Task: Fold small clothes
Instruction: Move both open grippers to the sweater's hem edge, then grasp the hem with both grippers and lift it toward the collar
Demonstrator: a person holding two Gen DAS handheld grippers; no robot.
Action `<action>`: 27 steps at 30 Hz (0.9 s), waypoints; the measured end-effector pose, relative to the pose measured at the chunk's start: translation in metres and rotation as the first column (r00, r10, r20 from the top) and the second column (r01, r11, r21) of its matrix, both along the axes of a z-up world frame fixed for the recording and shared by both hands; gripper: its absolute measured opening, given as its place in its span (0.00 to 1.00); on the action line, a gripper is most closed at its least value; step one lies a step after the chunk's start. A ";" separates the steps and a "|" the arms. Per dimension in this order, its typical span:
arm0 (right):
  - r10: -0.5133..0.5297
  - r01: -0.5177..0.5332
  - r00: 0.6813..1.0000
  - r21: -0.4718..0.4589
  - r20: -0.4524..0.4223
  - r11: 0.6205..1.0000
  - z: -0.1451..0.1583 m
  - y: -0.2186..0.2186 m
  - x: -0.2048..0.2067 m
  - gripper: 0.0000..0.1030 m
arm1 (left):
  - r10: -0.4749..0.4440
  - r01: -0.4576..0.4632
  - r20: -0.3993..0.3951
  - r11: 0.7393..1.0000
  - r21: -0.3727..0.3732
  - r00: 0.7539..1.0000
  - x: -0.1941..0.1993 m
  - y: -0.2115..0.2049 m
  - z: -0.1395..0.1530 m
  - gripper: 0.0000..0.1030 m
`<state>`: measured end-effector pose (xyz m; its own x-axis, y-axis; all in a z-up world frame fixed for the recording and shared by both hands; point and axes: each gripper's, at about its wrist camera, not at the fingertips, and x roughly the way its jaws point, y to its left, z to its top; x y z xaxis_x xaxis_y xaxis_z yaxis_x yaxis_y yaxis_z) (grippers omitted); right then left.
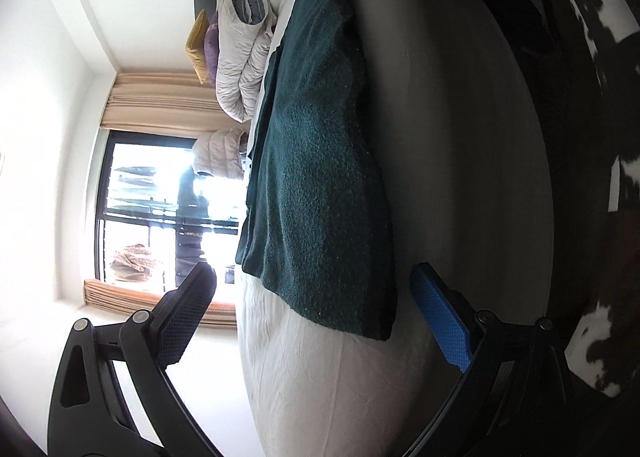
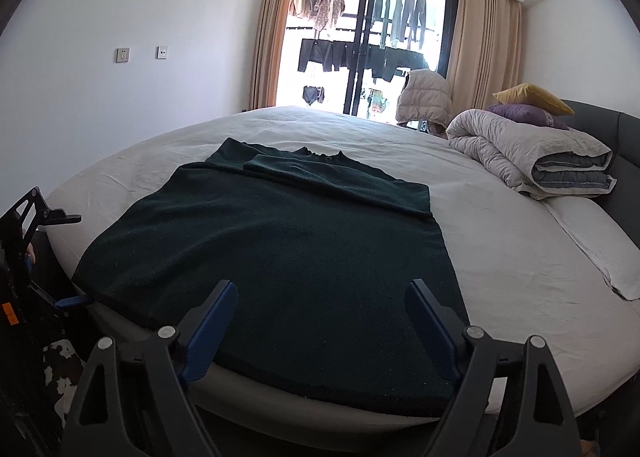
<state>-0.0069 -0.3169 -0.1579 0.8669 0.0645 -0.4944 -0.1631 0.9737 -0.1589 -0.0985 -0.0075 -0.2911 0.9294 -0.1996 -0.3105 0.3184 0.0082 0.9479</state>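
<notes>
Sweater (image 2: pixel 280 241), dark green, lies flat on the bed (image 2: pixel 500 257), hem over the near edge at six o'clock, sleeves already folded across the chest. Right hand-held gripper (image 2: pixel 320 309) hovers spread above the hem; left hand-held gripper (image 1: pixel 316 317), turned sideways and spread, flanks the hem's nine o'clock corner, likely readying a lift.

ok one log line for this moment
sweater flat on bed, sleeves folded | left gripper open at hem | right gripper open over hem
</notes>
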 end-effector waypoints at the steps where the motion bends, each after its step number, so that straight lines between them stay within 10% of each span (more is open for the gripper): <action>1: -0.001 0.001 1.000 0.003 0.000 1.000 -0.001 -0.001 0.000 0.84 | -0.012 0.011 0.018 1.000 0.003 1.000 0.000 0.002 -0.001 0.96; 7: -0.003 0.003 1.000 0.011 -0.002 1.000 0.000 -0.002 0.000 0.82 | -0.024 0.027 0.063 0.999 -0.039 0.998 0.004 0.006 0.012 0.64; 14: 0.053 -0.054 0.999 -0.053 -0.014 0.997 -0.002 0.008 -0.005 0.79 | -0.008 -0.009 -0.098 0.985 -0.170 0.995 0.023 -0.003 0.053 0.24; 20: 0.144 -0.159 0.986 -0.198 -0.087 0.967 -0.016 0.023 -0.014 0.68 | 0.089 -0.207 -0.277 0.879 -0.430 0.957 0.054 -0.002 0.120 0.08; 27: 0.125 -0.176 0.980 -0.382 -0.155 0.907 -0.038 0.023 -0.014 0.61 | 0.083 -0.233 -0.287 0.808 -0.541 0.954 0.072 -0.013 0.165 0.06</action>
